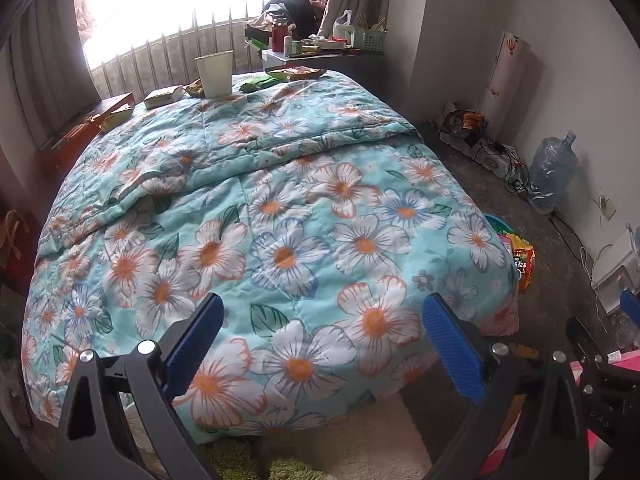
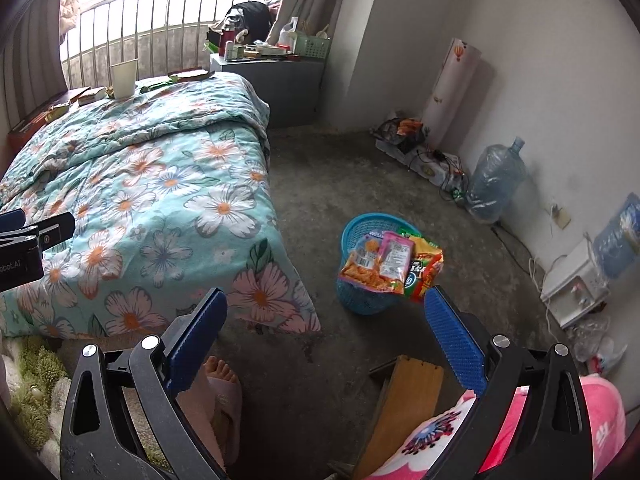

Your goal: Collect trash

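Snack wrappers (image 2: 390,262) are piled in a small blue basket (image 2: 360,300) on the floor beside the bed. More wrappers (image 1: 162,97) and a white paper cup (image 1: 215,74) lie at the far end of the floral quilt (image 1: 280,220); the right wrist view shows that cup (image 2: 124,75) too. My left gripper (image 1: 320,312) hangs open over the near end of the bed, nothing between its blue pads. My right gripper (image 2: 324,308) is open above the floor, short of the basket. The left gripper's tip (image 2: 38,232) shows at the right view's left edge.
A grey bedside cabinet (image 2: 272,80) cluttered with bottles and a green basket stands by the window. Along the right wall are a water jug (image 2: 494,178), cables, a power strip and a white appliance (image 2: 576,284). A person's foot in a slipper (image 2: 220,392) and a wooden stool (image 2: 404,400) are below.
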`<state>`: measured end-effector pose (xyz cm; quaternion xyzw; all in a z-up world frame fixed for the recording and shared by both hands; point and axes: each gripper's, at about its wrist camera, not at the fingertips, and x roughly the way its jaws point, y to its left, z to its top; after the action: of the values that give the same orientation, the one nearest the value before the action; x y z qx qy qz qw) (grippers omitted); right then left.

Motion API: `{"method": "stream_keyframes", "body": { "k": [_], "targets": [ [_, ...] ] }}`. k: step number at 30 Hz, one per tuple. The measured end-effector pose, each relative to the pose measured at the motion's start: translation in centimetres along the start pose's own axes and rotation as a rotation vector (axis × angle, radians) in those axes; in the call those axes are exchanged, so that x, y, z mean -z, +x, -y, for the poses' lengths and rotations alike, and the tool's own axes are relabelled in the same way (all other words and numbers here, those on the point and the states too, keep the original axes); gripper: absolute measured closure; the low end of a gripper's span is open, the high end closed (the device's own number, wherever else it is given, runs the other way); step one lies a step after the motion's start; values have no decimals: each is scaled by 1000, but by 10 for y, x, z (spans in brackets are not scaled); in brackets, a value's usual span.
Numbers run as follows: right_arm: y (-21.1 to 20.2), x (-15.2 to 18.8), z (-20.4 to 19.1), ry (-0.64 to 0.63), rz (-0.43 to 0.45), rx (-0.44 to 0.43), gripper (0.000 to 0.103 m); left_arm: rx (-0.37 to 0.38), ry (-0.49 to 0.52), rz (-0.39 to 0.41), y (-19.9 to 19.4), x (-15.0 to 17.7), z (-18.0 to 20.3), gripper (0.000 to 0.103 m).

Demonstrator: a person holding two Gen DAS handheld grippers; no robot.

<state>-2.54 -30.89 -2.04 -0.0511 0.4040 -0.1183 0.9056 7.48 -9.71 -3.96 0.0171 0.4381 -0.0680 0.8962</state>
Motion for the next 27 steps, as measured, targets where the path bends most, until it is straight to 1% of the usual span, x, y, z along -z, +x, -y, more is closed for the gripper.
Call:
{"method": "stream_keyframes", "body": {
  "k": [7,18,27],
  "targets": [
    [3,4,13,45,-10,-14,8,-5,38,0,0,-1,13,6],
    [-1,3,19,57,4,-18,8,2,84,10,-5,-1,25,6],
    [-5,0,21,58,20,-20,8,-2,70,27,-9,-2,22,6]
  ]
}}
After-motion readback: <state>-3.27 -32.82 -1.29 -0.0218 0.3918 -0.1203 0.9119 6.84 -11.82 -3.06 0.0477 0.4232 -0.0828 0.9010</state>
